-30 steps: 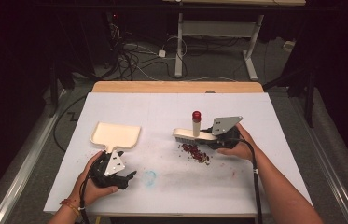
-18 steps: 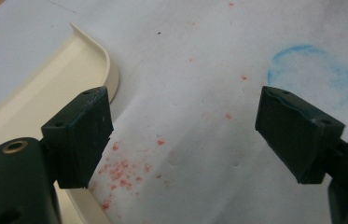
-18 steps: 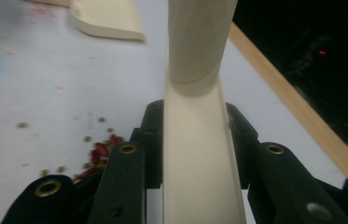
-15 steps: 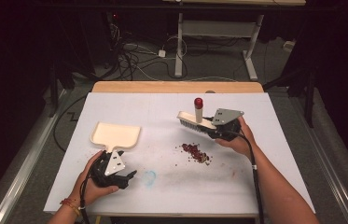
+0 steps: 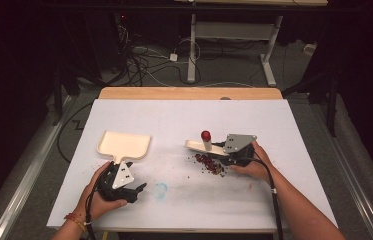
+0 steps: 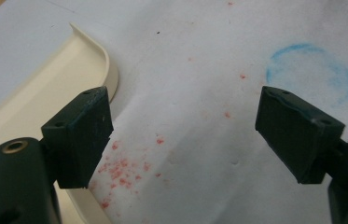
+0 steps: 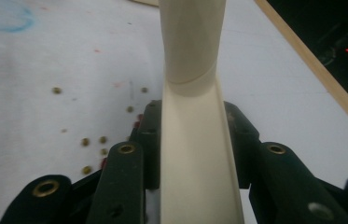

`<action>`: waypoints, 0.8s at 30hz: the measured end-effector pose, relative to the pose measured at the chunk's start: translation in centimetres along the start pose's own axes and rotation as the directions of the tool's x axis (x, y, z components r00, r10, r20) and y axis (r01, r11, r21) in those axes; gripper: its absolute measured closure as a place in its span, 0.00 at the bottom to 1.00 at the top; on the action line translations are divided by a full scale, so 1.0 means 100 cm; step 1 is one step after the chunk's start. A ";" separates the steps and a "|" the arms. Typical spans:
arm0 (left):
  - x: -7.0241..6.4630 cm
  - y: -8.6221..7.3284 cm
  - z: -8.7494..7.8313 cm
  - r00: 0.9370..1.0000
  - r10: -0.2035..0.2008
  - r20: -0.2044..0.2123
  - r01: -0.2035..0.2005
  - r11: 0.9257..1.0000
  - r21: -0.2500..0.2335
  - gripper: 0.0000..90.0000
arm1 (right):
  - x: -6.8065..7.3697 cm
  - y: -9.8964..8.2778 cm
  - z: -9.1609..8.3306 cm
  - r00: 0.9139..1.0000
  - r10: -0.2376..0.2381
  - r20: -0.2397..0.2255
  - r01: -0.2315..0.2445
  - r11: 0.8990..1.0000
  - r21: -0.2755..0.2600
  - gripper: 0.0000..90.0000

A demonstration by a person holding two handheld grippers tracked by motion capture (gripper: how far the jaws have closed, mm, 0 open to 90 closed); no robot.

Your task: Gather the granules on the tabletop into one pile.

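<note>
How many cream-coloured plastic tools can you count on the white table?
2: a dustpan lies at the table's left, beyond the left claw; a brush with a red-tipped post sits right of centre, clamped in the right claw.

The desk (image 5: pixel 184 115) is covered by a white sheet, with a strip of pale wood edge (image 5: pixel 189 93) bare along its far side. Beyond it the room is dark. A grey floor (image 5: pixel 234 65) carries a tangle of black and white cables (image 5: pixel 144 60), and the white metal legs of another table (image 5: pixel 269 50) stand there. Dark shapes close in at both sides, and a pale metal rail (image 5: pixel 29 165) runs along the floor at the left.
</note>
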State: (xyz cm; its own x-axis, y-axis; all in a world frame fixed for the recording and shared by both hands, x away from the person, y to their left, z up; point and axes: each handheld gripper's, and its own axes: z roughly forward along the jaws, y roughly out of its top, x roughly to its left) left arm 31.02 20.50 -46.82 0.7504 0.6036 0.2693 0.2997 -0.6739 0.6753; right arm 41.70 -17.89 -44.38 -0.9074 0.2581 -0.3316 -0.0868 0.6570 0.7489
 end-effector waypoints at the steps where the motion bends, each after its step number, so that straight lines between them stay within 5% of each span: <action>1: 0.000 0.000 0.000 1.000 0.000 -0.001 0.000 1.000 -0.001 0.20 | 0.004 -0.001 -0.008 1.000 -0.012 -0.015 0.012 1.000 -0.012 0.74; 4: 0.000 0.001 -0.001 1.000 0.005 -0.003 -0.005 1.000 0.000 0.20 | 0.007 -0.001 -0.015 1.000 -0.014 -0.028 0.013 1.000 -0.028 0.75; 8: 0.000 0.002 0.000 1.000 0.008 -0.004 -0.008 1.000 -0.001 0.20 | 0.010 0.000 -0.022 1.000 -0.021 0.019 0.021 0.999 -0.024 0.75; 13: 0.000 0.003 -0.001 1.000 0.010 -0.005 -0.010 1.000 -0.007 0.20 | 0.009 0.011 -0.032 0.992 0.076 0.103 -0.069 0.995 -0.068 0.75; 15: 0.001 0.003 -0.001 1.000 0.008 -0.006 -0.008 1.000 -0.008 0.20 | 0.018 0.025 -0.036 0.974 0.165 0.154 -0.149 0.983 -0.107 0.75; 18: 0.002 0.003 -0.001 1.000 0.009 -0.008 -0.009 1.000 -0.008 0.20 | 0.038 0.045 -0.037 0.943 0.310 0.120 -0.287 0.941 -0.179 0.75; 22: 0.001 0.002 -0.004 1.000 0.007 -0.013 -0.008 1.000 -0.018 0.20 | 0.067 0.063 -0.024 0.928 0.361 0.086 -0.347 0.926 -0.149 0.75; 24: 0.002 0.001 -0.006 1.000 0.006 -0.013 -0.006 1.000 -0.021 0.20 | 0.076 0.066 -0.014 0.912 0.407 0.044 -0.400 0.908 -0.122 0.75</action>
State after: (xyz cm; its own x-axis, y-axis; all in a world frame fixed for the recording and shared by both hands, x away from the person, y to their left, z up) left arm 30.88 20.82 -46.28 0.7447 0.6049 0.2820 0.2829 -0.6688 0.6876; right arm 33.65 -12.56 -41.20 -0.8450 0.5342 -0.0227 0.2336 0.4070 0.8831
